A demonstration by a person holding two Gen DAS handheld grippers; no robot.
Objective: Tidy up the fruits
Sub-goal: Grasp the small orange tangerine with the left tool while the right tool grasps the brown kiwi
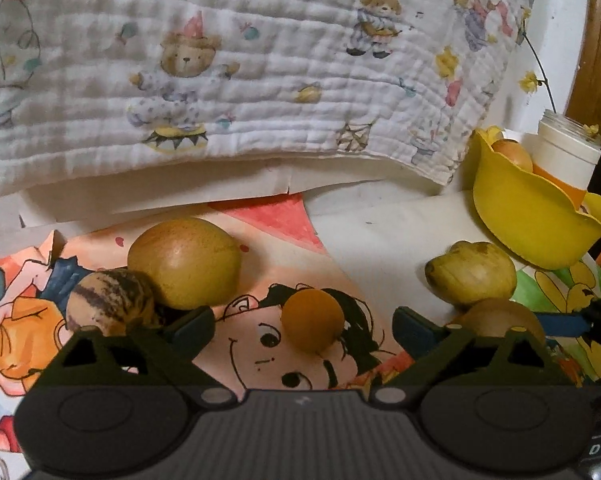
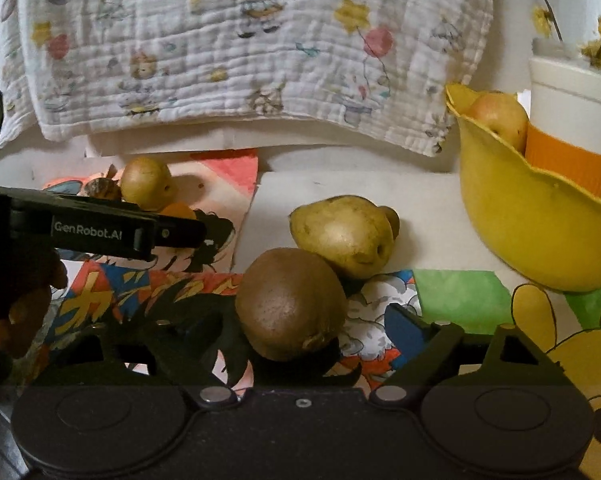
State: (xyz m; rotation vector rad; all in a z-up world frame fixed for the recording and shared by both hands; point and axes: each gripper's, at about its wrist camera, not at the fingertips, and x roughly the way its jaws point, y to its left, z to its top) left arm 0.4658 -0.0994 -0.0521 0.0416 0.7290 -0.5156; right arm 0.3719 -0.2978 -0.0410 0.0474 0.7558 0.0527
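Surface: cartoon-printed paper sheets (image 1: 260, 344) bearing loose fruit; bear-print quilted white cloth (image 1: 220, 80) behind. Left gripper (image 1: 302, 326) and right gripper (image 2: 300, 332): fingers apart, holding nothing.

A home, most likely a child's room or family living space. A white quilted muslin blanket (image 1: 228, 80) printed with teddy bears and balloons is hanging down at the back. Hand-coloured cartoon drawings (image 1: 268, 344) are covering the tabletop. A yellow petal-rimmed bowl (image 2: 532, 220) is holding fruit, and beside it a white jar with an orange band (image 2: 572, 128) is holding yellow flower sprigs. Loose fruit is lying on the drawings.
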